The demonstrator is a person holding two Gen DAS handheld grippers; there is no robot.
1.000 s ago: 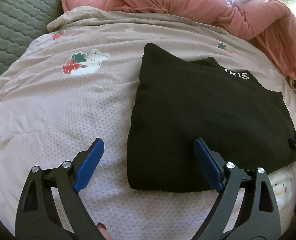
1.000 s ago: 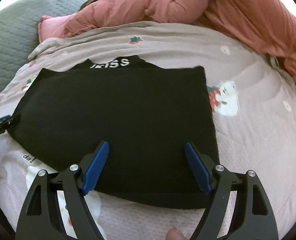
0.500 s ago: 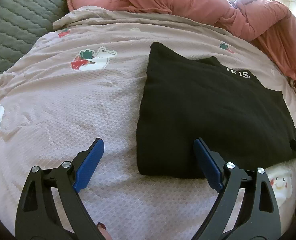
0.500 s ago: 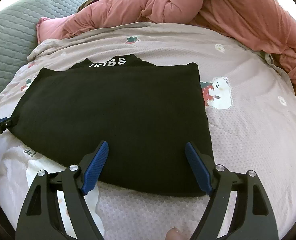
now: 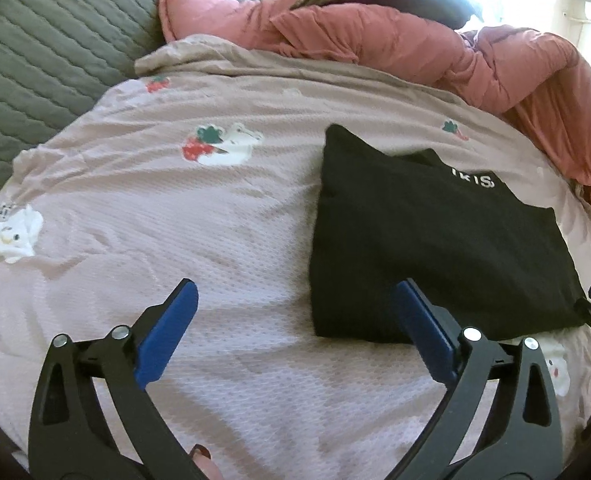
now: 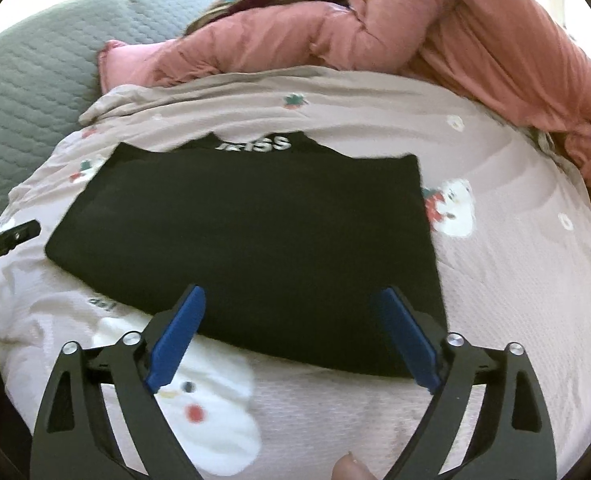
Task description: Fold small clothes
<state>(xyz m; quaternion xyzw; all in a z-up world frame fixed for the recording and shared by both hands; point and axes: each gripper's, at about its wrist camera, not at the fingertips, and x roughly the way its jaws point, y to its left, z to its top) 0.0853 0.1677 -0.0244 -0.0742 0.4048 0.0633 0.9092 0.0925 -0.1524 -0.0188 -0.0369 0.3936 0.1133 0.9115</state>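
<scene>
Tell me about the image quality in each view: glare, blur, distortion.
Left wrist view: window light blows out the top right corner, fisheye bends the bedsheet into a dome, the black garment stays fairly sharp. Right wrist view: the top left corner is blown out, the garment's far edge and white lettering look slightly smeared, and its black surface shows no folds or texture.

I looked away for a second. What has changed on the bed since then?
Both grippers, left and right, drew back from the folded black garment, still open and empty. The garment stayed flat on the sheet, untouched.
</scene>
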